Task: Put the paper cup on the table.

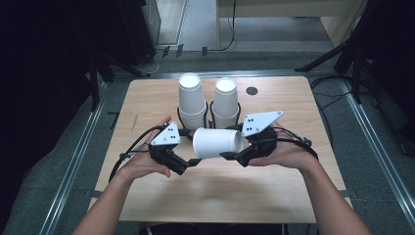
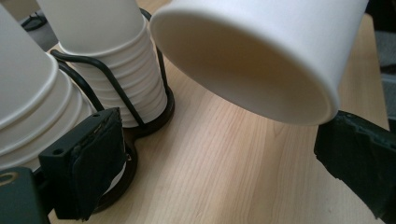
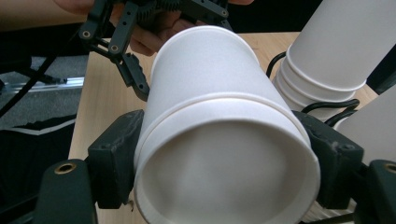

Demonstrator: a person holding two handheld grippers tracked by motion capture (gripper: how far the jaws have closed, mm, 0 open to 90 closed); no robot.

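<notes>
The right claw point(image 3: 224, 186) was clamped on a paper cup point(image 1: 218, 142) near its rim; left claw point(image 1: 188, 164) stood apart. Light and crushable, the cup was best gripped gently.

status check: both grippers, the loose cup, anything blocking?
Right gripper shut on the loose cup, held sideways above the table. Left gripper open, empty, beside the cup. Two cup stacks in wire holder just behind; nothing in the way.

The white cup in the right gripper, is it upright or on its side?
On its side. The cup lies horizontal above the table, the right gripper clamping it near the rim, its open mouth facing that gripper's camera.
</notes>
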